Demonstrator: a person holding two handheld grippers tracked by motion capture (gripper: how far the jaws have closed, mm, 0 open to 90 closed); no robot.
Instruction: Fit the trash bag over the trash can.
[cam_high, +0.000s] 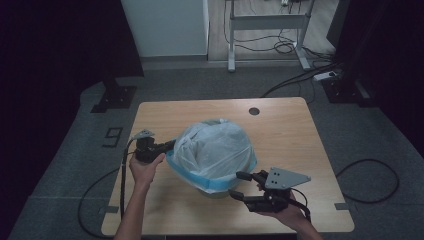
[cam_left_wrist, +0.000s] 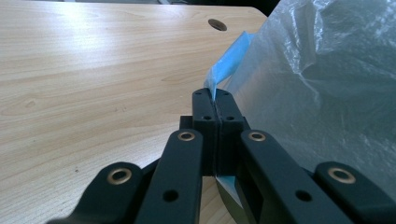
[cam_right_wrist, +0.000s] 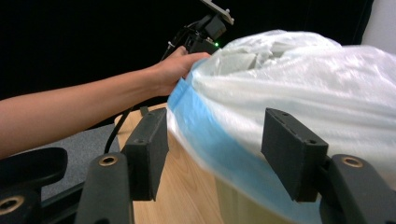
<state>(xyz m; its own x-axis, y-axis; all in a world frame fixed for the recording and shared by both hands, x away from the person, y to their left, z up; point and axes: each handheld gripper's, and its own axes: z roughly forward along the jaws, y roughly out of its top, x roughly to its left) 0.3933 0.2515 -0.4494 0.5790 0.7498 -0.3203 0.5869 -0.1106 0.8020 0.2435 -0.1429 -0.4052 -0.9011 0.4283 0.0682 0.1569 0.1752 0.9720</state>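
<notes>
A translucent white plastic bag (cam_high: 215, 150) with a blue rim band (cam_high: 220, 184) bulges over a pale container (cam_right_wrist: 238, 200) in the middle of the wooden table (cam_high: 290, 135). My left gripper (cam_high: 170, 146) is at the bag's left side. In the left gripper view that left gripper (cam_left_wrist: 214, 98) is shut on the blue rim (cam_left_wrist: 231, 60), with the bag (cam_left_wrist: 327, 79) to its right. My right gripper (cam_high: 239, 184) is open at the bag's near right. In the right gripper view it (cam_right_wrist: 217, 140) straddles the blue rim (cam_right_wrist: 210, 135) without closing on it.
A round cable hole (cam_high: 254, 111) sits near the table's far edge. The floor behind holds a white cabinet (cam_high: 165, 25), a desk frame (cam_high: 267, 22) and cables (cam_high: 300, 75). Bare wood (cam_left_wrist: 93, 70) lies left of the bag. The person's other hand (cam_right_wrist: 173, 70) holds the left gripper (cam_right_wrist: 205, 32).
</notes>
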